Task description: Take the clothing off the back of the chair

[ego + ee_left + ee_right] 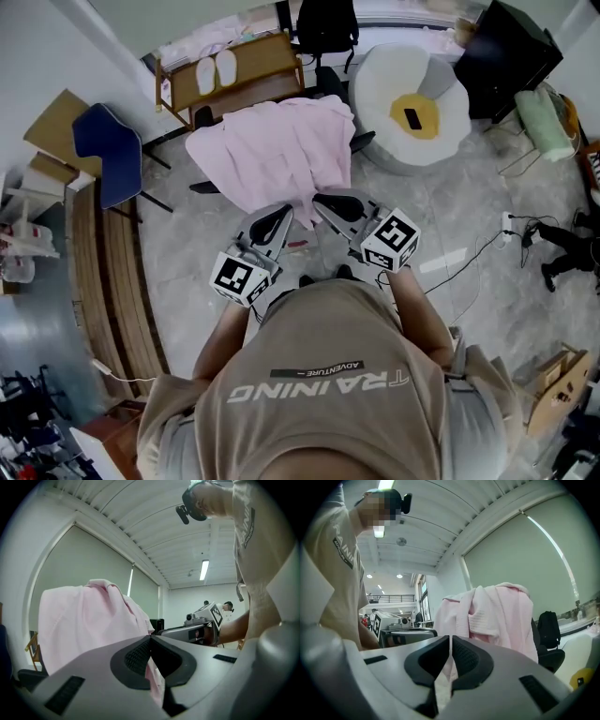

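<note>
A pale pink garment (pixel 277 150) is spread wide in front of me, stretched between both grippers and the chair behind it. My left gripper (pixel 286 214) is shut on the garment's near hem; pink cloth (pixel 153 679) shows pinched between its pads. My right gripper (pixel 319 202) is shut on the same hem just to the right, with cloth (pixel 449 665) caught between its pads. In both gripper views the garment (pixel 89 620) (pixel 497 616) rises as a tall pink drape ahead. The chair itself is almost wholly hidden under the cloth; only dark legs (pixel 204 187) show.
A blue chair (pixel 108 150) stands at the left by a wooden bench. A wooden table (pixel 234 80) with white slippers is behind the garment. A white and yellow flower-shaped seat (pixel 412 108) sits at the right, a black office chair (pixel 326 26) beyond. Cables (pixel 487 248) lie on the floor.
</note>
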Available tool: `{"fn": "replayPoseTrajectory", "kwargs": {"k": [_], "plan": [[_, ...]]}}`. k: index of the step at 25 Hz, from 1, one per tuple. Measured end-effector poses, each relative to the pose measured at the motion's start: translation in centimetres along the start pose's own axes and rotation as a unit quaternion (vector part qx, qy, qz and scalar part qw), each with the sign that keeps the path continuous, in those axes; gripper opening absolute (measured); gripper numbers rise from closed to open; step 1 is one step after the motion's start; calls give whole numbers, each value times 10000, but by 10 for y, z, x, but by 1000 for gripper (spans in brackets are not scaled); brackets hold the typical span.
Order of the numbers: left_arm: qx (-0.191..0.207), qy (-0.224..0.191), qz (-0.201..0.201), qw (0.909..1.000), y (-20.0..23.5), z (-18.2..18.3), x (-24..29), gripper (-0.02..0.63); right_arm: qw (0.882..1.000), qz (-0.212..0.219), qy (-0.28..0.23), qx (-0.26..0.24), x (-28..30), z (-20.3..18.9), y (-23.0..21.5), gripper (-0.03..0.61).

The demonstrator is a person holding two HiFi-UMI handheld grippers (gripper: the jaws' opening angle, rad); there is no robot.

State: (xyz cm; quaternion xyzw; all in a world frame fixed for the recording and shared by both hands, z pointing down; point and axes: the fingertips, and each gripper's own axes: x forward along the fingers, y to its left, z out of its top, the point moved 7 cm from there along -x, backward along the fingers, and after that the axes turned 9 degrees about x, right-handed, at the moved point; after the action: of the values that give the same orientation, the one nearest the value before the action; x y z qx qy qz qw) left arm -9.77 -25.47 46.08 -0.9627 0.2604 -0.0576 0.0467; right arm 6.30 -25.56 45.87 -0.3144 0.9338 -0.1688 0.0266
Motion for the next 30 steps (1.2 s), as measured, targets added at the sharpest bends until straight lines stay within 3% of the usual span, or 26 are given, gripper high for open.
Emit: {"fn": "replayPoseTrajectory", "kwargs": {"k": [5,10,14,20,24,30], "plan": [[-82,-52,164,9998,-1,0,0,9,9995,302,101,-53,2,0,4,40],[-149,-86,177,9997,-4,-4,0,9,9909,1245,464,-228,2,-3,14,40],[-125,-116,211,9996,-4,-7,-3,9,9865,1532,515,-256,0,3,10,41],[-110,-160,201,9996,-6,-5,-2,9,9905,1046,634,-624,-6,14,-3,40],[-12,-159,97,9998,-6,0,4,9,9885,938,828,-849,-11,10,-11,41],[12,-63,105,9999,0,0,-2,9,9937,511,656,-752,-49,27,-69,40]]}}
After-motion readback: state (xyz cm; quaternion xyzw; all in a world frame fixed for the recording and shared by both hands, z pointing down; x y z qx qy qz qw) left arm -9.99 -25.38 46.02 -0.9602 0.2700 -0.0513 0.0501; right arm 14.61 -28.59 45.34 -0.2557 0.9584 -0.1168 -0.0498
